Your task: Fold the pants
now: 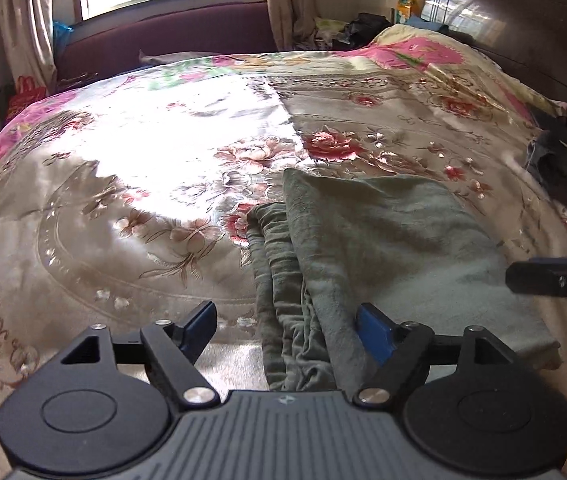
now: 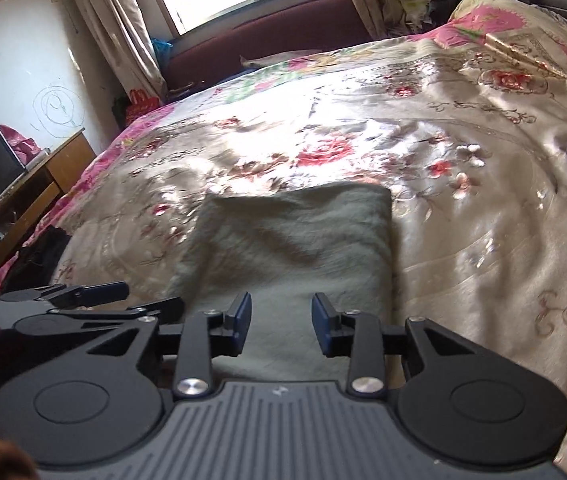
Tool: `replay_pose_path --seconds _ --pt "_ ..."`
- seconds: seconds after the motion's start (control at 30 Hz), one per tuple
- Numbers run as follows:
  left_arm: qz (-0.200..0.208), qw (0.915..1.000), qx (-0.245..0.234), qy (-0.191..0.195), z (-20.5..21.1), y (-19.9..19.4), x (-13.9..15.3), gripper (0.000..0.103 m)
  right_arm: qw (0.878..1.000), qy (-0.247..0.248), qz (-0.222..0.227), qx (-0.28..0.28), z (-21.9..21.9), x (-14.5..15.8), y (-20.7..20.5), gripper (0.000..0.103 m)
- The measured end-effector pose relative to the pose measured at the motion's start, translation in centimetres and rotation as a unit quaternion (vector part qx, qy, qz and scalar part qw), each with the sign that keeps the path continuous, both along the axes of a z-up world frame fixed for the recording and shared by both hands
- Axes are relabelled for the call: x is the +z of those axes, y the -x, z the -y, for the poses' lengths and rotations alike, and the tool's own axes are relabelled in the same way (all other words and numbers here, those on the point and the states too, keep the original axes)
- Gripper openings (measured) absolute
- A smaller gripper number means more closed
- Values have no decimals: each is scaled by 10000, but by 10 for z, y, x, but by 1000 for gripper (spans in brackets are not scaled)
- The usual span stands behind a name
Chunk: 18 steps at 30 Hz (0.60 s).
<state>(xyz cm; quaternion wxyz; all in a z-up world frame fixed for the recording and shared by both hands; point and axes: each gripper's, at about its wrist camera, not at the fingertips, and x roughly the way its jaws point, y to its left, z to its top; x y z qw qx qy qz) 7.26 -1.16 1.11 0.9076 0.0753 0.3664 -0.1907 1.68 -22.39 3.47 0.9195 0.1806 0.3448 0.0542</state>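
The soft grey-green folded pants lay on the floral satin bedspread, long axis running away from both grippers; the left gripper stood released over the bunched left edge; the right gripper, likewise released, hovered above the near end.

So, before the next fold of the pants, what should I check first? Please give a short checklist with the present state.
1. Left gripper jaws open and holding nothing: ok.
2. Right gripper jaws open and holding nothing: ok.
3. Pants lie flat on the bedspread: mostly ok, but the left side is bunched in wrinkled layers.
4. Far edge of the pants is straight, seen from the right wrist: ok.
5. Near edge of the pants is lined up: cannot tell, the grippers hide it.
6. Dark clothes at the right stay apart from the pants: ok.
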Motion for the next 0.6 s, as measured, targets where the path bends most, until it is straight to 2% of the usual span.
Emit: replay_pose_path --seconds 0.1,0.2,0.27,0.47,0.6 --pt "84 9999 122 -61 -2 17 4 94 9999 -16 -67 80 -15 1 7 35" --pt "160 9994 254 -181 -5 33 7 103 9999 8 -25 140 -26 5 19 35" --pt "233 9989 312 -248 -7 41 8 103 9999 5 -5 143 -29 7 26 35" --pt "292 9990 321 -138 -13 63 15 103 10000 -37 -59 -8 -34 7 45 38" --pt "423 9980 410 -246 -11 73 18 103 10000 -36 -85 -32 -37 8 51 38"
